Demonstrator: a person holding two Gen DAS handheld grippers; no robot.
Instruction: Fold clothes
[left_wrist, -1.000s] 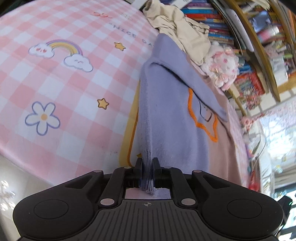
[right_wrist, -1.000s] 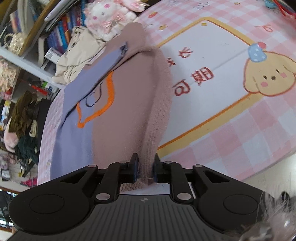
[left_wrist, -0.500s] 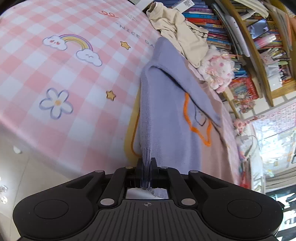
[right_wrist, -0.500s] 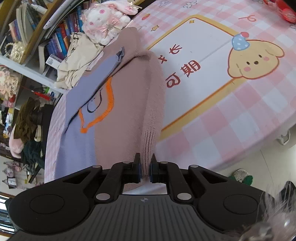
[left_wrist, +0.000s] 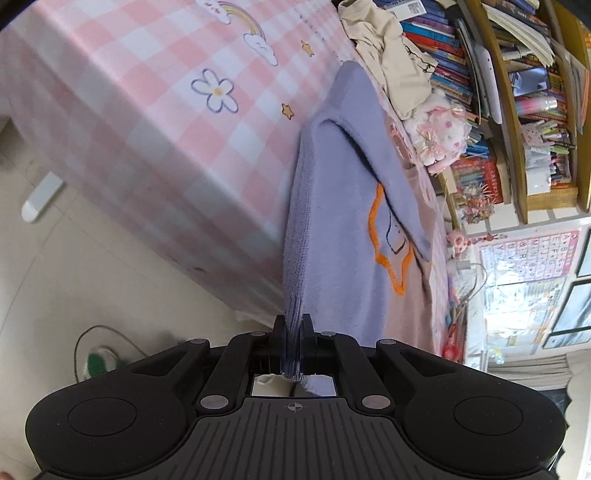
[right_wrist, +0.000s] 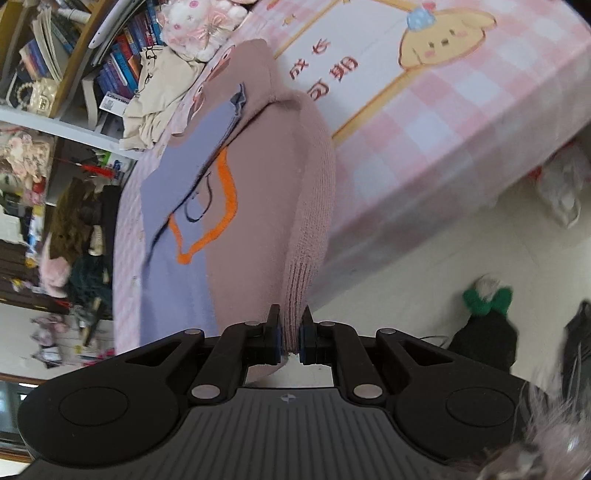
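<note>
floor: in view under both grippers now; a second ago both wrist views were nearly all pink checked tablecloth (left_wrist: 155, 122). Both grippers have pulled back past the table edge.
left gripper (left_wrist: 293, 334): fingers almost fully closed, pinching the ribbed hem of the sweater's (left_wrist: 332, 229) lilac half. Same grip as before.
sweater: lilac/dusty-pink knit, orange star outline across the colour join. Near end is lifted and taut between the two grippers; far end lies on the table, near the beige garment (left_wrist: 388, 51) and plush toy (left_wrist: 439, 136) at the bookshelf (left_wrist: 517, 92).
sleeves: both look folded in over the body; lilac flap lies on the front.
right gripper (right_wrist: 291, 334): fingers almost closed on the pink half's ribbed hem, grip unchanged.
meaning: my read is the hem is being drawn toward the person, stretching the body flat. Could be a smoothing pull or the start of lifting the hem for a crosswise fold; can't tell which.
</note>
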